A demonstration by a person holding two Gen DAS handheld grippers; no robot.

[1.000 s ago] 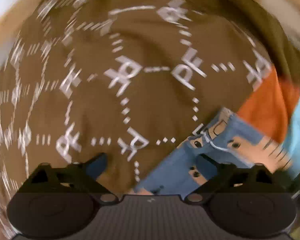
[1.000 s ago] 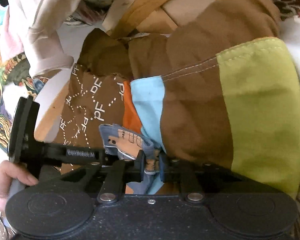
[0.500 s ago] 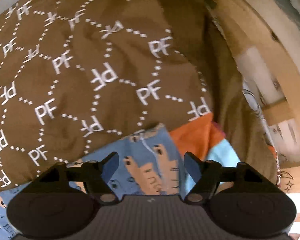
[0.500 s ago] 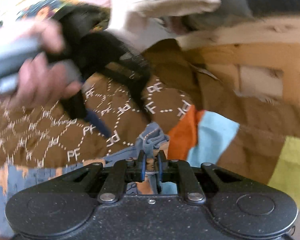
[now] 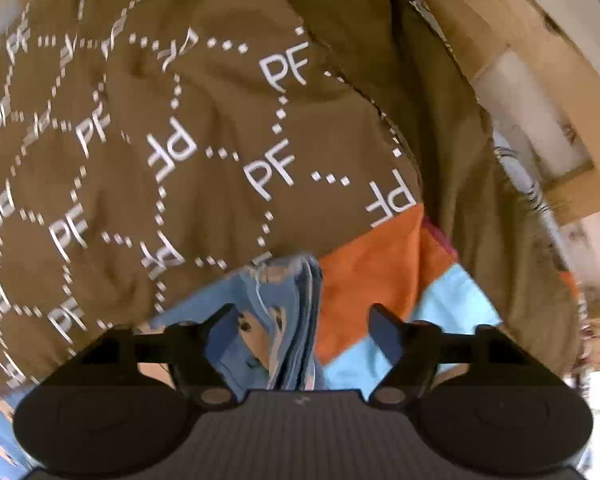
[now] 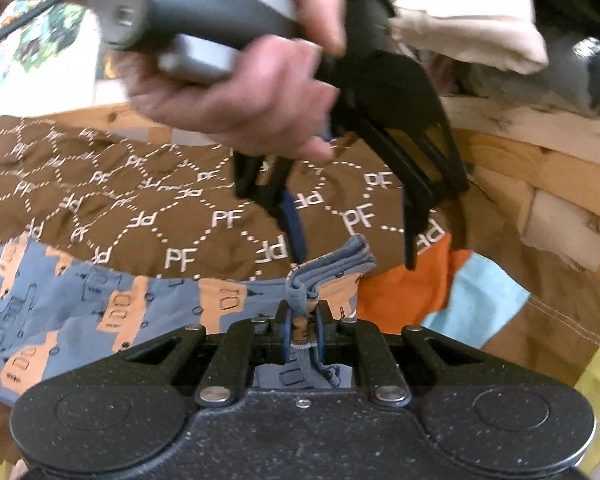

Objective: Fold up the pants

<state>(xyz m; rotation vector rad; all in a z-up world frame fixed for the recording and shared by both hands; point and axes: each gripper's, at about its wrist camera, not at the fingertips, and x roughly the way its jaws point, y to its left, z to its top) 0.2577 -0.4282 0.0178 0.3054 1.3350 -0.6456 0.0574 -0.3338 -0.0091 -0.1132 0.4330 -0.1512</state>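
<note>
Right gripper (image 6: 302,322) clenched on bunched corner of blue pants (image 6: 80,312), long axis trailing to its left over brown quilt (image 6: 160,200). Left gripper (image 5: 300,320) released, jaws straddling same folded corner just ahead; likely next to grip.

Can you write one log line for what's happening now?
right gripper: shut on pants | left gripper: open above bunched edge | blanket: underneath

You've got everything on a patchwork blanket (image 6: 228,216): brown PF-print panel, plus orange, light blue, plain brown and lime patches. The blue pants (image 6: 80,312) with orange blocks lie flat right on it, against a wooden frame (image 6: 540,168).
</note>
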